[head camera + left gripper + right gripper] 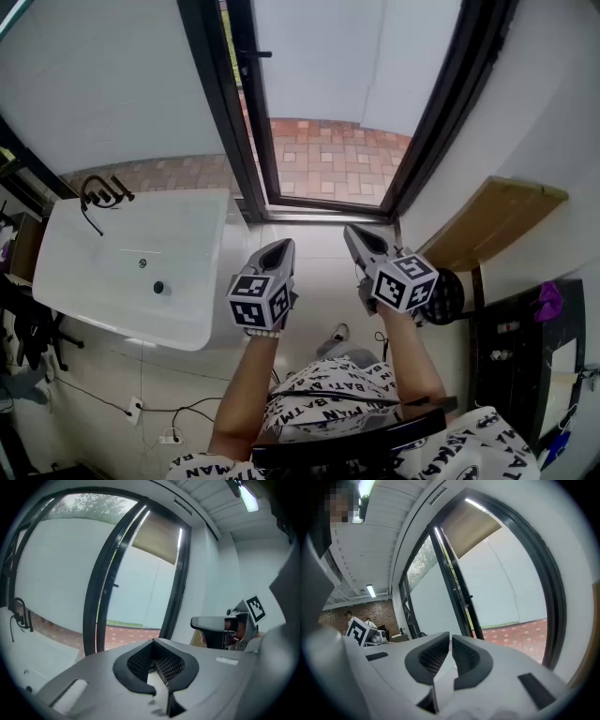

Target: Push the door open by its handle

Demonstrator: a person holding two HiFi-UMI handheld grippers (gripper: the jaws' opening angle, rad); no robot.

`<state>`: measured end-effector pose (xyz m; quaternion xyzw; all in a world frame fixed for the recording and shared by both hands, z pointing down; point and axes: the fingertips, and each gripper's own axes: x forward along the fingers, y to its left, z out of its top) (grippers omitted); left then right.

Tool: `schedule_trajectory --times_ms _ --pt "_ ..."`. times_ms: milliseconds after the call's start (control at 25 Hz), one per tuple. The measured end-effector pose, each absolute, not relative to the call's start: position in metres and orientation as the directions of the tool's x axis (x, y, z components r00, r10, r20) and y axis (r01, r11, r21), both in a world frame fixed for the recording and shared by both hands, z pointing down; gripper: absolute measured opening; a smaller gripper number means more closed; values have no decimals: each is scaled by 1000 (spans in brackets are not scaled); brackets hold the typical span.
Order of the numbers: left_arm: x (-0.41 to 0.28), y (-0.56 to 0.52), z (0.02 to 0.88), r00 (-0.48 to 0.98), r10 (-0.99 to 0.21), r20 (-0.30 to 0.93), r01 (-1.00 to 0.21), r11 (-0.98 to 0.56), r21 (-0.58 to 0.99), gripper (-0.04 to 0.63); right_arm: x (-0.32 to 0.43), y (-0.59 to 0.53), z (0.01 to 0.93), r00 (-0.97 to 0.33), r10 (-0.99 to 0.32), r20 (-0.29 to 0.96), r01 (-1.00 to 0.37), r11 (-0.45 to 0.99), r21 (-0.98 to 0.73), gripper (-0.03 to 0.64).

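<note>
Head view, read from left to right, holds one white basin (131, 272) with one black faucet (98, 195) at its far corner in the left half of the frame. Next comes one dark-framed glass door (230, 112) running from the centre up to the top edge. One small dark door handle (255, 54) juts from that frame near the top centre. One stretch of brick paving (328, 159) shows through the opening, and one wooden board (487, 220) sits at the right. Two grippers hang low in the centre, each carrying one marker cube. The left gripper (278, 249) and the right gripper (358, 236) are side by side and apart, both noses aimed at the threshold, the right one slightly further up the frame. Two bare forearms rise from the lower edge. The left forearm (246, 384) runs almost straight up the frame, while the right forearm (412, 361) slants in from the right. Both grippers are well apart from the door handle and touch nothing. In the left gripper view the mesh-faced jaws are pressed together with nothing between them; the door handle stands left of centre, above the gripper's nose. The other gripper shows at the right edge of that frame. In the right gripper view the jaws are drawn nearly together, only a thin slit between the pads and nothing in it. The door handle there sits just right of centre, above the jaws, on the slanting dark frame, with the brick paving at the lower right.
</note>
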<state>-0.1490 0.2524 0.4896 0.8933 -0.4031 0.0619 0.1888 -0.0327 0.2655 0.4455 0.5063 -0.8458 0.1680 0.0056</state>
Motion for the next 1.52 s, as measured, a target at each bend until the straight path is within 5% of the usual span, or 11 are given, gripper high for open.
schedule_trajectory --times_ms 360,440,560,720,1040,1520 --pt "-118 207 498 642 -716 275 -765 -574 291 -15 2 207 447 -529 -826 192 -840 479 -255 51" --pt "-110 201 503 633 -723 275 -772 -564 293 -15 7 194 453 -566 -796 217 -820 516 -246 196" --pt "-101 190 510 618 -735 279 -783 -547 296 -15 11 170 465 -634 -713 298 -772 604 -198 267" --pt "-87 176 515 607 -742 286 -791 -531 303 -15 24 127 464 -679 -599 423 -693 714 -102 268" --pt "-77 102 539 584 -757 292 -808 -507 301 -15 17 -3 417 -694 -633 343 -667 745 23 267" --pt "-81 -73 515 586 -754 296 -807 -508 301 -15 -37 -213 369 -694 -562 450 -556 815 161 262"
